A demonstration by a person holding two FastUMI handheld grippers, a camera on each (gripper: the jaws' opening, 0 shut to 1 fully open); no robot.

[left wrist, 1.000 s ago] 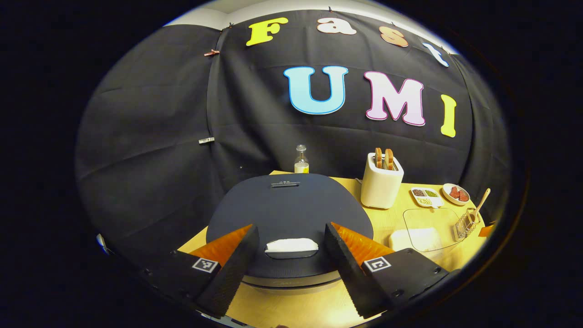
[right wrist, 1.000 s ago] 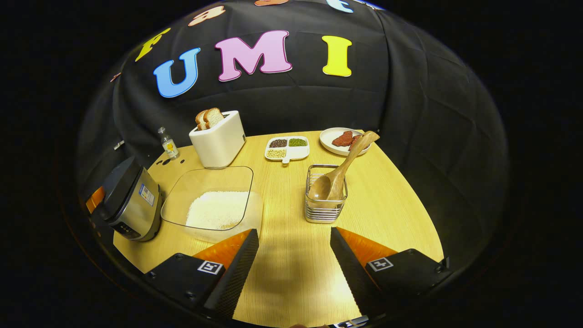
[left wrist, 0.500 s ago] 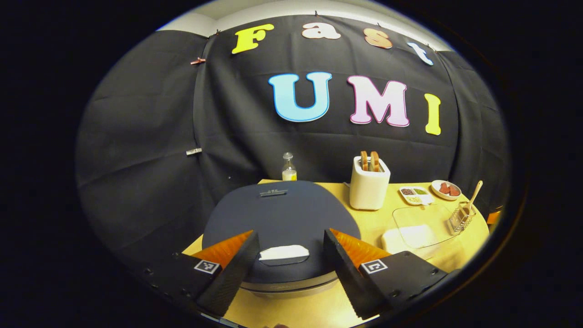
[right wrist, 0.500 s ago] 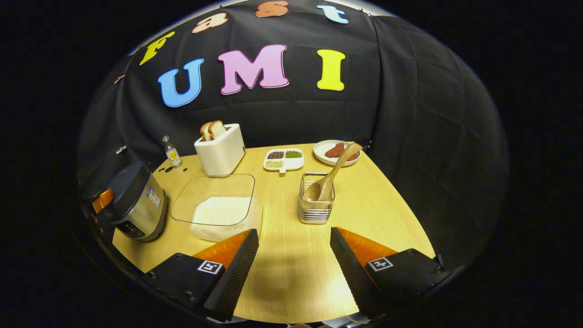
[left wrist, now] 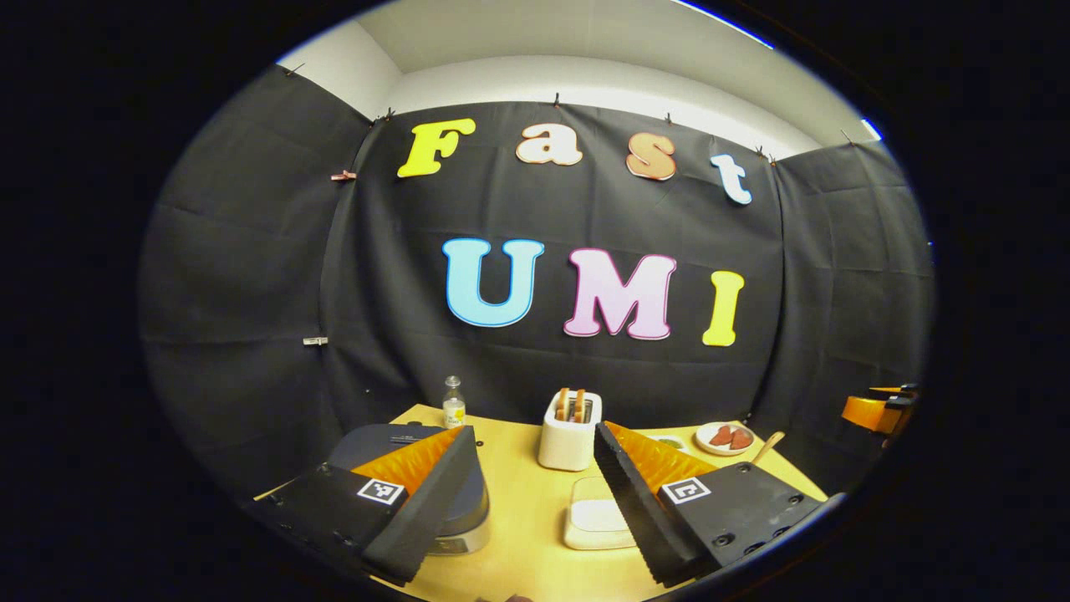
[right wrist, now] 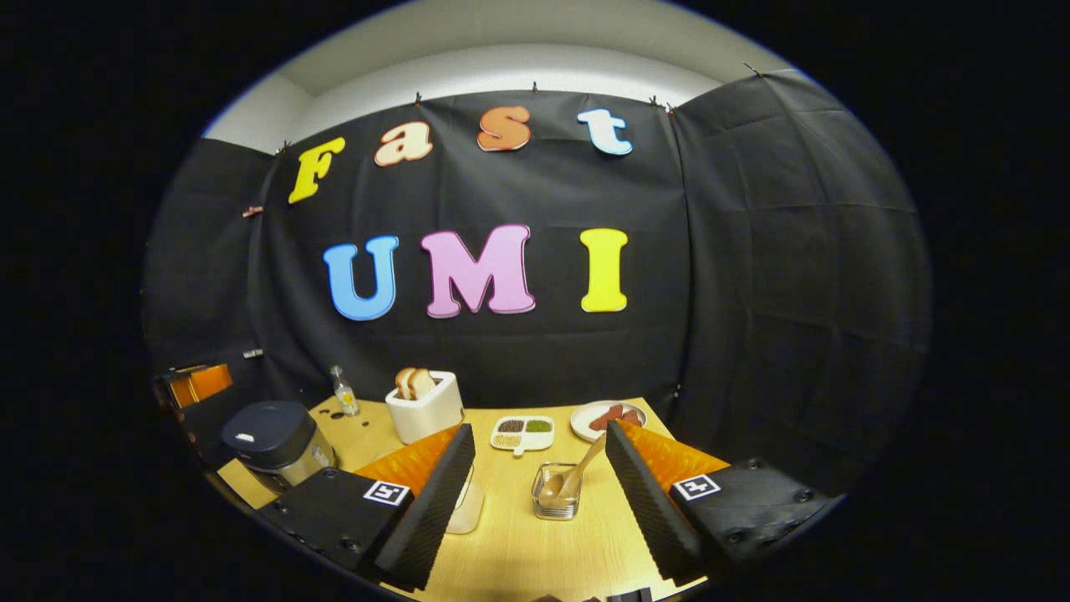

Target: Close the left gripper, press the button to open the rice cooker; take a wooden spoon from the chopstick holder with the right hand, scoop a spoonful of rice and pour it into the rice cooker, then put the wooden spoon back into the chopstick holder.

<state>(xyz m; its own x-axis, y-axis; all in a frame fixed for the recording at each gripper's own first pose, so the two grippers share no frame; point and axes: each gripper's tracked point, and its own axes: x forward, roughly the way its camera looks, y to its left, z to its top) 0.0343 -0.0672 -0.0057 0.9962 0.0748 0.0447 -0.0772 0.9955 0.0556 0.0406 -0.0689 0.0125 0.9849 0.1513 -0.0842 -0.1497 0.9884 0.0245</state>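
Note:
The rice cooker [right wrist: 272,439], dark-lidded with a white button [right wrist: 245,437], stands shut at the table's left end. In the left gripper view the cooker [left wrist: 359,447] lies partly behind my left finger. My left gripper [left wrist: 533,433] is open and empty, held back and above the table. The wooden spoon [right wrist: 577,475] leans in the wire chopstick holder [right wrist: 558,495], its handle pointing up to the right. My right gripper [right wrist: 539,429] is open and empty, well short of the holder. A clear container of rice [left wrist: 595,520] sits mid-table.
A white toaster [right wrist: 425,401] with bread, a small bottle [right wrist: 340,391], a divided dish of beans [right wrist: 522,432] and a plate of meat [right wrist: 606,416] line the back of the yellow table [right wrist: 518,552]. The other gripper's orange body [right wrist: 192,383] shows at far left.
Both grippers have drawn back from the table and tilted upward, so the cooker, rice and holder now look smaller and lower. Both stay open.

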